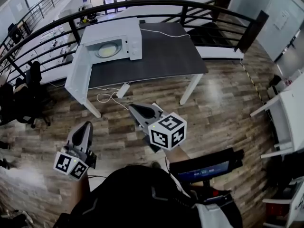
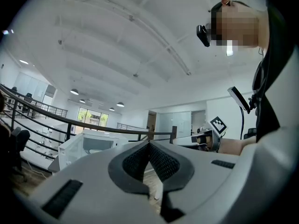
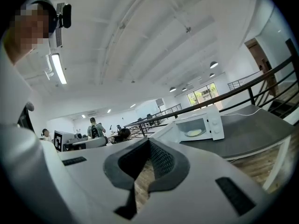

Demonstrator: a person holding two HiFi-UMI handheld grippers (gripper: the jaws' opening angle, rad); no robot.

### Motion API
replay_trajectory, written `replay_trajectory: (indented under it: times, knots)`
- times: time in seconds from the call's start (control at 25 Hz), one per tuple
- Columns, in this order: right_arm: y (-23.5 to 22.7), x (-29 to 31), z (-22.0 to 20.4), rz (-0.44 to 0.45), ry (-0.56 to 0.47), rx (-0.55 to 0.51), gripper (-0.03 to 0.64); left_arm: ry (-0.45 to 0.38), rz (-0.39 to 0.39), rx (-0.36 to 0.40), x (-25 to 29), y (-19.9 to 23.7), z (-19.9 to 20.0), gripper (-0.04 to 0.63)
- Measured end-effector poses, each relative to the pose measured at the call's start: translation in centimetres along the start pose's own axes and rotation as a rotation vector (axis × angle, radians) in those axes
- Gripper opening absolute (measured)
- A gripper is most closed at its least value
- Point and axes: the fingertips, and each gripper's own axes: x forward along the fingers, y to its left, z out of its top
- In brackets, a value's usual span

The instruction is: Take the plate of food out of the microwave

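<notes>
A white microwave (image 1: 112, 42) stands at the left end of a dark table (image 1: 164, 56), its door (image 1: 77, 75) swung wide open to the left. Inside lies a pale plate of food (image 1: 107, 50); the right gripper view also shows the microwave (image 3: 202, 125) and the plate (image 3: 193, 132). In the left gripper view the microwave (image 2: 88, 146) shows its open door, the plate hidden. Both grippers are held well short of the table, above the wood floor. My left gripper (image 1: 86, 127) and my right gripper (image 1: 134, 109) are shut with nothing between the jaws.
A black curved railing (image 1: 156, 6) runs behind the table. A white cable and power strip (image 1: 119, 91) lie on the floor under the table's front edge. White desks (image 1: 285, 113) stand at the right, black chairs (image 1: 23, 96) at the left, and a dark stand with a screen (image 1: 206, 167) is near my right side.
</notes>
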Motion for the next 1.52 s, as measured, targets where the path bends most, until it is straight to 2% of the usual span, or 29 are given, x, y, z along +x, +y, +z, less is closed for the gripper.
replay_trajectory:
  times: [0.48, 1.12, 1.52]
  knots:
    - [0.6, 0.8, -0.3, -0.050, 0.000, -0.010, -0.011, -0.012, -0.018, -0.006, -1.1, 1.1, 0.1, 0.005]
    - [1.9, 3.3, -1.4, -0.109, -0.007, 0.009, -0.011, -0.025, -0.093, -0.016, -2.1, 4.3, -0.1, 0.005]
    - [-0.7, 5.9, 0.2, -0.081, -0.006, 0.003, -0.011, -0.036, -0.068, -0.015, 0.5, 5.9, 0.0, 0.005]
